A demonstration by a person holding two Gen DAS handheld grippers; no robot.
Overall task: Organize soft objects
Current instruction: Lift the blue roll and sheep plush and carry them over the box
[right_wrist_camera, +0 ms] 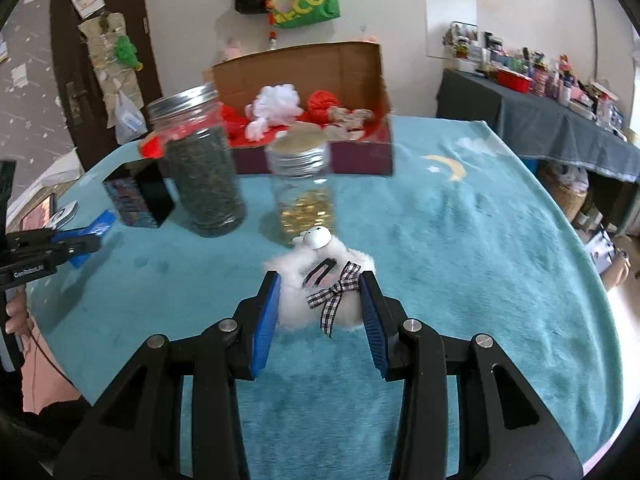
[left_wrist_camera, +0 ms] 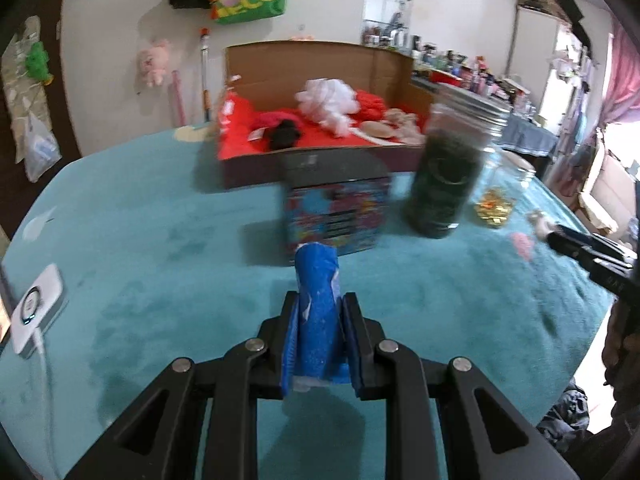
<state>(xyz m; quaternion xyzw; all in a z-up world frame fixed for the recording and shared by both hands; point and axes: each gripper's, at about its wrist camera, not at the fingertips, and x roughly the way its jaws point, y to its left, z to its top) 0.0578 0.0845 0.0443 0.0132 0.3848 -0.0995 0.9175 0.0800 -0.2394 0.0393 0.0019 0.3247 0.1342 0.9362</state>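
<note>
Blue soft piece (left_wrist_camera: 318, 312) stands lengthwise, pinched by left gripper (left_wrist_camera: 319, 312); white fluffy toy (right_wrist_camera: 320, 292) squeezed crosswise between right gripper (right_wrist_camera: 319, 292) pads

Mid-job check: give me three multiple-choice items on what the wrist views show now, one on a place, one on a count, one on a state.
1. Where do the red and white soft things lie?
A. in the open cardboard box
B. in the tall glass jar of dark green bits
C. on the teal plush blanket

2. How many metal-lidded glass jars stand on the blanket?
A. one
B. two
C. four

3. What is the left gripper doing?
A. hanging open
B. clamping a jar
C. shut on a blue cloth piece

Answers: 1 A, they sit on its red lining; 2 B, the dark-filled jar and the jar of gold pieces; 3 C, its pads squeeze the cloth.
</note>
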